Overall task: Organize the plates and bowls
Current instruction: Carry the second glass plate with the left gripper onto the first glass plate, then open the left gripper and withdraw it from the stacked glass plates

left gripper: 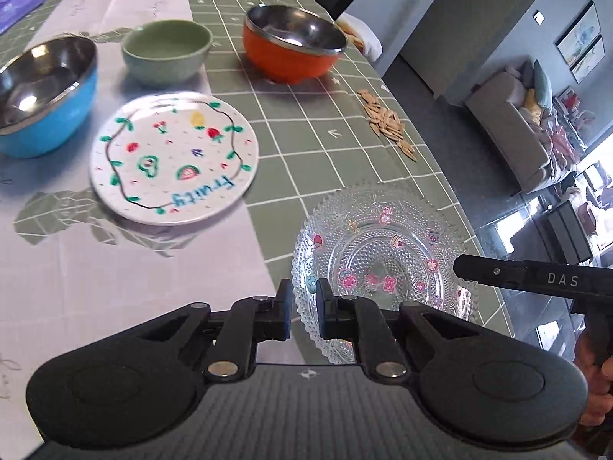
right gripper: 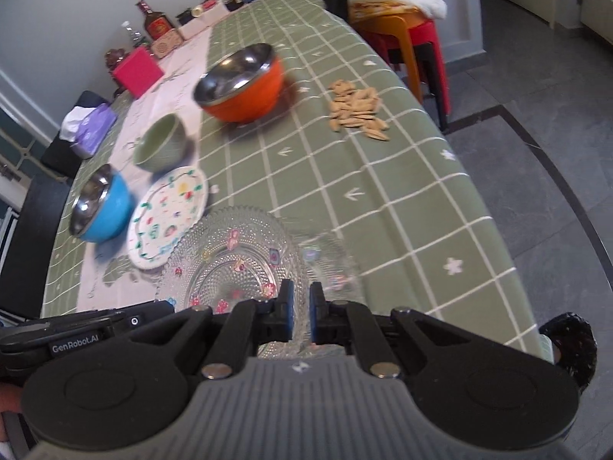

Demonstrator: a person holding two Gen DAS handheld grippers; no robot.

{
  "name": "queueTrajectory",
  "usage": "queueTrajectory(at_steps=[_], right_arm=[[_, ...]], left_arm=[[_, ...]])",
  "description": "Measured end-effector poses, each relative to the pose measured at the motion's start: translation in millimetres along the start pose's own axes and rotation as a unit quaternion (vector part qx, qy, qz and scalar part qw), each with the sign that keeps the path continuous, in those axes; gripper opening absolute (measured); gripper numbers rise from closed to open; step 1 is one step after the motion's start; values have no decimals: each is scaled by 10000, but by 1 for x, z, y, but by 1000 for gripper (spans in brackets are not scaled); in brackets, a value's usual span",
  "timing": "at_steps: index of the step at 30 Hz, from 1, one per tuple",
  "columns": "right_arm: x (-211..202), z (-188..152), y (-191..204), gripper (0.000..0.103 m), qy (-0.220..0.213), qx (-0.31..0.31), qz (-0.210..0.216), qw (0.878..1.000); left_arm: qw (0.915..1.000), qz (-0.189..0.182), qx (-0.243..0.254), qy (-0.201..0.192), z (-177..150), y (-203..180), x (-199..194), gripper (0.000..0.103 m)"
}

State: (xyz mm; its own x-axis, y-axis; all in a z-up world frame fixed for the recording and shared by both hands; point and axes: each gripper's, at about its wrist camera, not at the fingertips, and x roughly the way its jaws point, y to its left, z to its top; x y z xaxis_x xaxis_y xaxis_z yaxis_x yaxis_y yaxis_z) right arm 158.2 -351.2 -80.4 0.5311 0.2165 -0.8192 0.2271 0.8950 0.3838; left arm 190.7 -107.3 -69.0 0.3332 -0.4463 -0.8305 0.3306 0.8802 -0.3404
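The glass plate [left gripper: 383, 260] lies on the desk [left gripper: 345, 145] just beside the fruit-painted plate [left gripper: 174, 157], toward the desk's near edge. I judge it stiff, slick, brittle and fairly heavy, best taken by its beaded rim. The left hand-held gripper [left gripper: 305, 306] is clamped on that rim. The right hand-held gripper [right gripper: 301, 310], at the plate's opposite rim, is closed, apparently on it.

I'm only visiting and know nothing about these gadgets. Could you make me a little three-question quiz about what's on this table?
1. True or false: the glass plate lies nearest the left gripper.
2. Which bowl has no metal lining: blue bowl, green bowl or orange bowl?
3. What word is written on the painted plate?

Key: 1 true. 2 green bowl. 3 "fruity".
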Motion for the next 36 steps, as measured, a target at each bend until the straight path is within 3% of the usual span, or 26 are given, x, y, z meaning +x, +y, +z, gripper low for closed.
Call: queueTrajectory(at_steps=[17,30,33,36], right_arm=[[22,5,-15,7,83,485,-166,9986],[18,3,-18,7,-20,523,-327,9981],[16,4,-16,10,-100,473,-401,9980],[15,4,-16,10,-149,484,-444,9977]], left_arm=[[9997,189,95,-126,-3,-8,13,11],[9999,10,-25,-165,-4,-4,11,11],[9998,6,-93,-171,-4,-3,11,13],[9997,31,-93,-225,-6,-3,9,22]])
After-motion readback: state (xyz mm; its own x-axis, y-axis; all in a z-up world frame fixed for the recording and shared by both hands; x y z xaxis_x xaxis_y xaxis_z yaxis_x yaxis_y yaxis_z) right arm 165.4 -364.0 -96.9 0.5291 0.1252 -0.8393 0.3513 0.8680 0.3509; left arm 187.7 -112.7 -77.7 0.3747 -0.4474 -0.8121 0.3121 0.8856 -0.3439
